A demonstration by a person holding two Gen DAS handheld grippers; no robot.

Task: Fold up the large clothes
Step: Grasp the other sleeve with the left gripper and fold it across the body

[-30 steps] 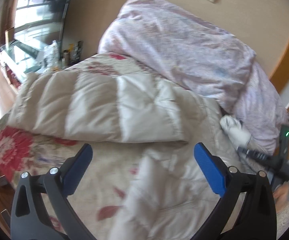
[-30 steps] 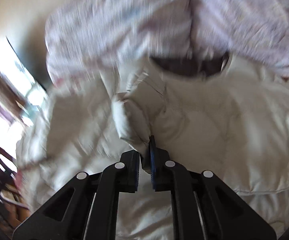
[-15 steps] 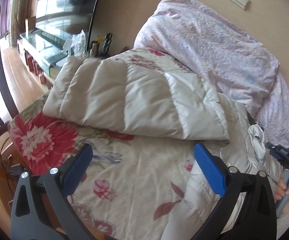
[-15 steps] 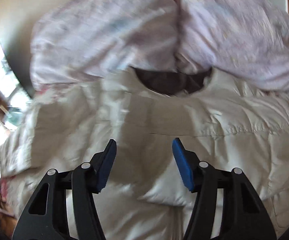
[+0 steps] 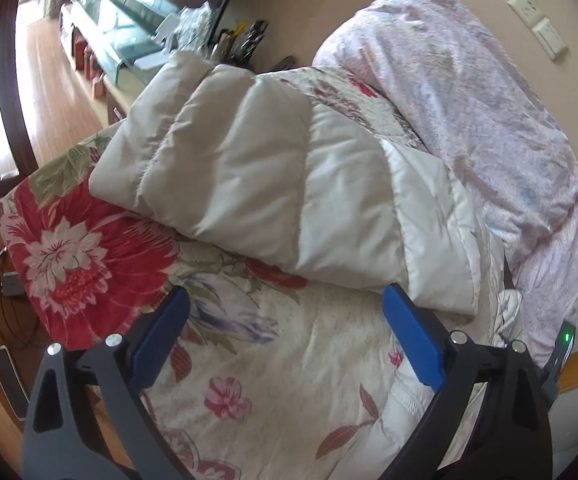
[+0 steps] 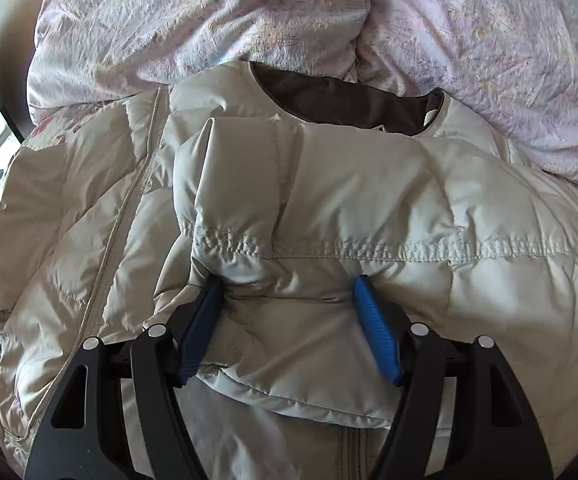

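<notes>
Released a moment ago: right gripper (image 6: 289, 320), jaws just spread, straddling folded sleeve (image 6: 309, 208) atop down jacket (image 6: 69, 220). Left gripper (image 5: 285, 332) wide, empty. Risk: puffy sleeve springing open.

Two fisheye views, each from a hand-held gripper looking down along its fingers. The left view sits farther back, angled across the floral red-and-cream bedspread (image 5: 101, 248) toward a beige wall. The right view hovers close over the padded off-white quilted jacket (image 6: 329, 208). Both share that jacket (image 5: 273, 184) and the crumpled pale lilac duvet (image 5: 469, 92) (image 6: 229, 16) behind it.
</notes>
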